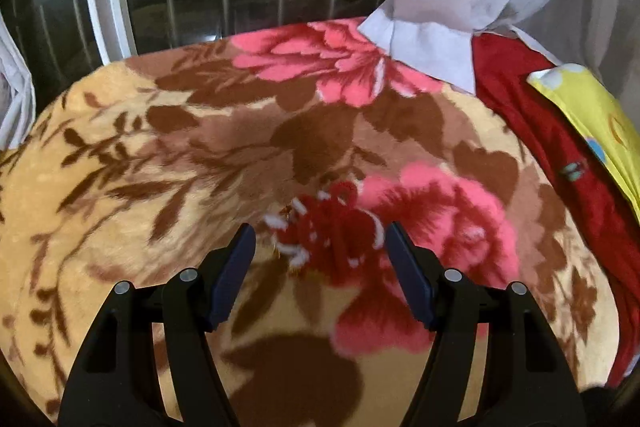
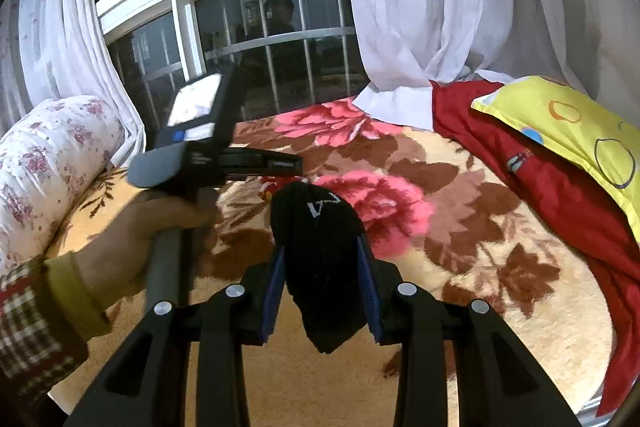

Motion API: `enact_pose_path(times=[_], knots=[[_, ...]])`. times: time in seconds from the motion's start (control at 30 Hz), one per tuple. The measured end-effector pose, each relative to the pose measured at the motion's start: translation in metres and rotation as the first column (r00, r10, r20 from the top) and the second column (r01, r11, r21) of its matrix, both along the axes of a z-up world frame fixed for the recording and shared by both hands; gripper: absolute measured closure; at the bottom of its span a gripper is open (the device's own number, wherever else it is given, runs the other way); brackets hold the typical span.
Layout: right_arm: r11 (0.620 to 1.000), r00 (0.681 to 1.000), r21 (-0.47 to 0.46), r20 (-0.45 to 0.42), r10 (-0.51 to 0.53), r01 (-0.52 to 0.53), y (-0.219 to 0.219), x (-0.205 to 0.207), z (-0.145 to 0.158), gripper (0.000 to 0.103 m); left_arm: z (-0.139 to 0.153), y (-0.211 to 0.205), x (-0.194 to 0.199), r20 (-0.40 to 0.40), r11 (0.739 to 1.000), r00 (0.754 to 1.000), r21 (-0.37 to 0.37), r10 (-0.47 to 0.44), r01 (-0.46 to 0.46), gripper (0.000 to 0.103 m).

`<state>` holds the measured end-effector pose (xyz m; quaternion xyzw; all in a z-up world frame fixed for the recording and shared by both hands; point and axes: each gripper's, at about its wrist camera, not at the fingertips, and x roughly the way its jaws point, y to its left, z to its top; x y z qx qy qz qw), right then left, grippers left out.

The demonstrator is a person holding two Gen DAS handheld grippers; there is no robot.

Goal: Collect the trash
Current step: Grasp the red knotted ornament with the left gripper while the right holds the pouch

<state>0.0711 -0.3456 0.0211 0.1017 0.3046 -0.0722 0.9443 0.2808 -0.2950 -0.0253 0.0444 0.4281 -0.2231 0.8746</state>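
A red and white crumpled wrapper (image 1: 326,235) lies on the floral blanket (image 1: 160,147), blurred. My left gripper (image 1: 320,239) is open, its fingers on either side of the wrapper and just above the blanket. In the right wrist view the left gripper's body (image 2: 212,155) is held by a hand over the blanket, and a bit of the red wrapper (image 2: 268,189) shows under it. My right gripper (image 2: 322,247) is shut on a black sock (image 2: 320,243) with a white logo, held above the blanket (image 2: 480,227).
A red cloth (image 2: 540,187) and a yellow pillow (image 2: 568,131) lie at the right. A floral white bolster (image 2: 52,163) lies at the left. White curtains (image 2: 420,7) and a barred window (image 2: 260,39) stand behind the bed.
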Motion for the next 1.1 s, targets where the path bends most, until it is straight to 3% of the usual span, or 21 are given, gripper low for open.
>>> enact_pose_path(times=[0.3, 0.37, 0.47, 0.8, 1.1], knots=[[0.999, 0.999, 0.013, 0.024, 0.031, -0.031, 0.003, -0.001, 0.002, 0.069, -0.034, -0.018, 0.030, -0.028, 0.998, 0.999, 0.064, 0.018, -0.016, 0.037], [0.999, 0.999, 0.008, 0.023, 0.038, -0.038, 0.006, 0.000, 0.002, 0.069, -0.040, -0.018, 0.030, -0.040, 0.999, 0.999, 0.044, -0.007, 0.008, 0.061], [0.999, 0.999, 0.009, 0.023, 0.038, -0.038, 0.007, -0.001, 0.002, 0.069, -0.037, -0.018, 0.021, -0.010, 0.998, 1.000, 0.054, -0.020, 0.020, 0.074], [0.999, 0.999, 0.007, 0.032, 0.038, -0.038, 0.010, -0.004, 0.004, 0.069, -0.013, 0.013, -0.024, 0.035, 0.998, 0.999, 0.064, -0.026, 0.024, 0.077], [0.999, 0.997, -0.001, 0.061, 0.050, -0.050, 0.020, -0.017, 0.017, 0.069, 0.024, 0.075, -0.088, 0.130, 0.997, 0.991, 0.071, 0.013, -0.022, 0.077]])
